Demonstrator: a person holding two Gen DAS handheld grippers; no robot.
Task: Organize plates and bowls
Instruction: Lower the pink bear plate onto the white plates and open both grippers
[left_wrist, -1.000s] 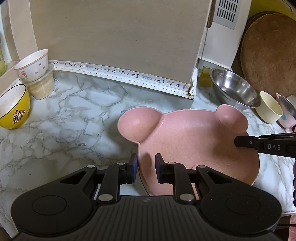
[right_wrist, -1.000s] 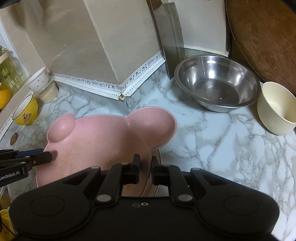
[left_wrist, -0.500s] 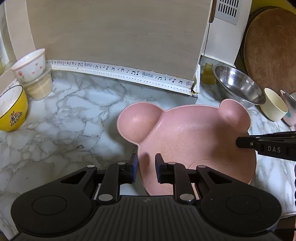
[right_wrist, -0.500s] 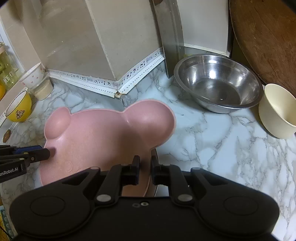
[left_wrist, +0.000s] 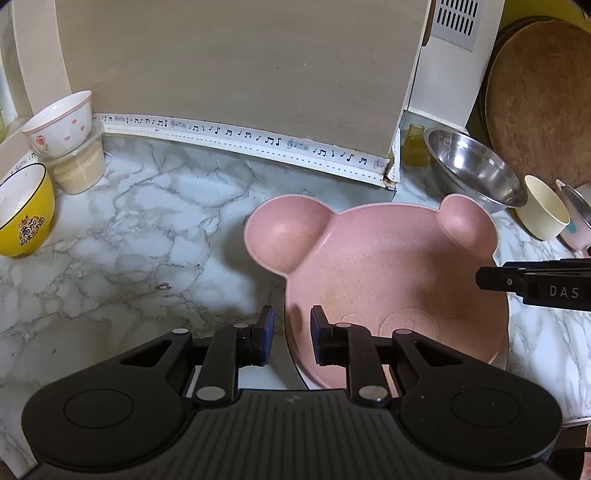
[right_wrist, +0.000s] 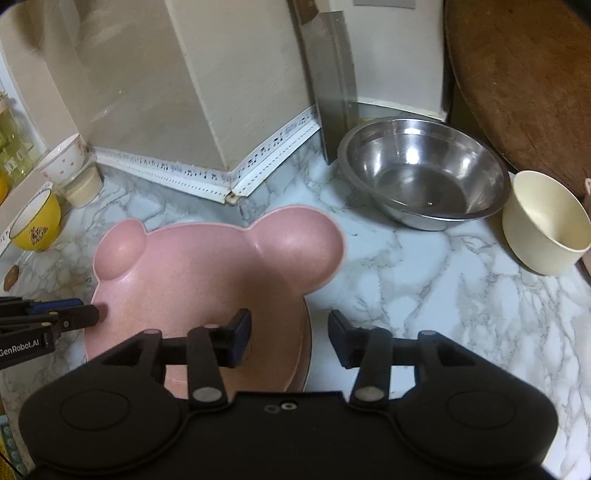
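A pink bear-shaped plate (left_wrist: 376, 266) (right_wrist: 207, 273) lies on the marble counter, on top of another plate whose rim (right_wrist: 307, 354) shows beneath it. My left gripper (left_wrist: 290, 321) (right_wrist: 94, 315) is shut on the pink plate's left rim, one finger inside and one outside. On the opposite side, my right gripper (right_wrist: 289, 321) (left_wrist: 480, 278) straddles the rim. Its jaws are opening, and both pads stand off the plate.
A steel bowl (right_wrist: 421, 177) and a cream cup (right_wrist: 546, 225) stand at the back right, in front of a round wooden board (left_wrist: 539, 99). At the far left are a yellow bowl (left_wrist: 22, 218) and a flowered white bowl (left_wrist: 59, 122) on a plastic tub.
The right gripper's jaws have spread wide, letting go of the plate's rim. The left gripper keeps its hold. The plate stays in about the same place.
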